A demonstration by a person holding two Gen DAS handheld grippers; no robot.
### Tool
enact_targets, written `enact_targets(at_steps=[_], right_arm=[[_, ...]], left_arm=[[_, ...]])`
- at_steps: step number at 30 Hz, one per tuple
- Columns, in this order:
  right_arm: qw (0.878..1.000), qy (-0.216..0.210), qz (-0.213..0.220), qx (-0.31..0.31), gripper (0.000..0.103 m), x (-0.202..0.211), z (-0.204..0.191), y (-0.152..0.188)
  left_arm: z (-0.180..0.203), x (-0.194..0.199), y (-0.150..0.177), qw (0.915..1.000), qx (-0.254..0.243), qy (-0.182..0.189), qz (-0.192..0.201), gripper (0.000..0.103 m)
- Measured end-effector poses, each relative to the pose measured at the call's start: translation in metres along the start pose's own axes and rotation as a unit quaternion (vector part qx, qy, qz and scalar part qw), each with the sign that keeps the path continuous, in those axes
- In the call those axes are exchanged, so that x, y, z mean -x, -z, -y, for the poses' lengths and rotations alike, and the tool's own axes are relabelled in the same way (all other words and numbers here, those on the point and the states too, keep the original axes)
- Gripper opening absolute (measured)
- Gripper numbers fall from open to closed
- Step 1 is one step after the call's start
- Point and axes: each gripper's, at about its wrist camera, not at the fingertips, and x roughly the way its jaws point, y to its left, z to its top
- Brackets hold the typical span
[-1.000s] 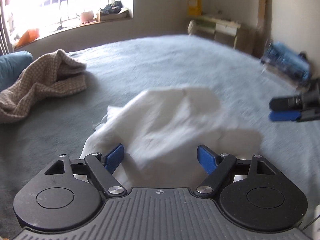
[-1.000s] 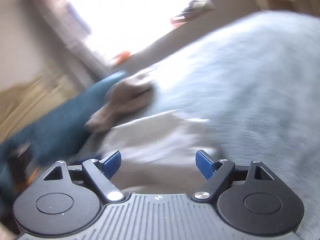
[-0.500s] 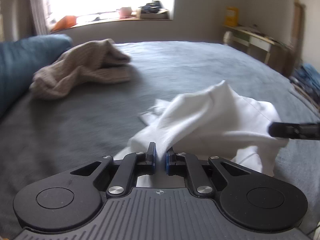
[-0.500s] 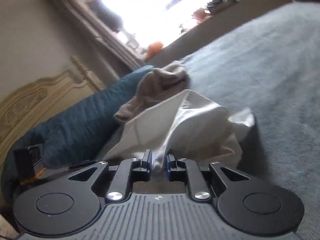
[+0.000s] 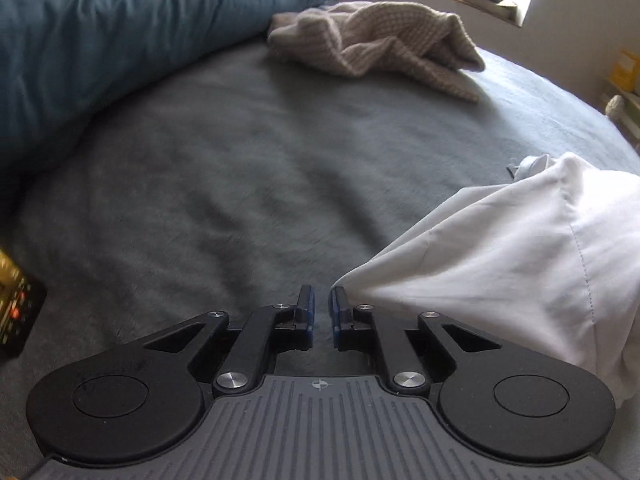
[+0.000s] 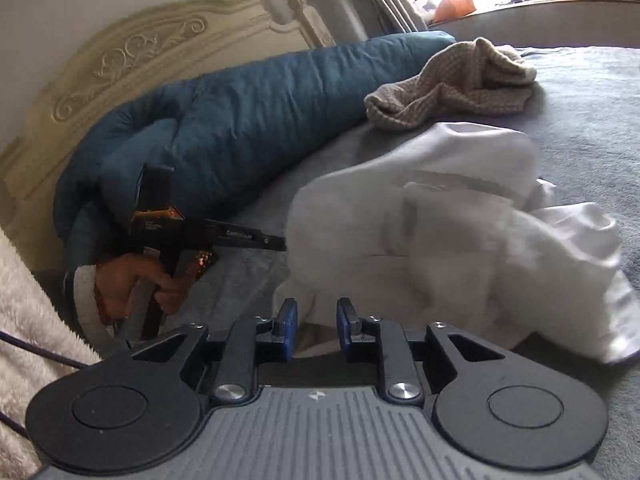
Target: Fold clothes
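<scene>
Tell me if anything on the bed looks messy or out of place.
Yes. The white garment lies bunched in a heap rather than flat, and a beige knit sweater sits crumpled against the blue pillow.

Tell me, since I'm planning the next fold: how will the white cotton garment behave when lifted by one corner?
The white cotton garment is probably floppy: it lies in soft, crumpled folds. It looks thin, so likely light. Lifted, it would likely sag and bunch on the grey blanket.

From each gripper we look down close over the grey bed [image 5: 240, 168], sharing the white garment [image 6: 440, 216] and beige knit [image 5: 384, 44].
</scene>
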Motion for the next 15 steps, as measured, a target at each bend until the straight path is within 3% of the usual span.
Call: enact_targets(at_steps=[4,5,6,8,12,15], right_arm=[[0.998,0.038,0.027,-0.039,0.036,0.021,0.017,-0.001],[0.996,0.052,0.039,-0.053,0.044,0.027,0.023,-0.002],[0.994,0.068,0.051,-0.065,0.051,0.033,0.029,-0.003],[0.988,0.101,0.075,-0.088,0.055,0.043,0.041,-0.005],[0.979,0.137,0.090,-0.118,0.072,0.045,0.061,-0.010],[0.981,0.145,0.071,-0.107,0.080,0.031,0.066,-0.013]], left_arm=[[-0.014,0.026,-0.004,0.9989,0.009,0.015,0.044,0.036],[-0.014,0.034,-0.006,0.9977,0.009,0.025,0.062,0.041],[-0.013,0.043,-0.009,0.9961,0.007,0.037,0.080,0.049],[0.002,0.058,-0.013,0.9906,-0.016,0.084,0.106,0.064],[0.056,0.069,-0.017,0.9694,-0.091,0.199,0.111,0.088],[0.107,0.060,-0.012,0.9518,-0.163,0.242,0.094,0.094]])
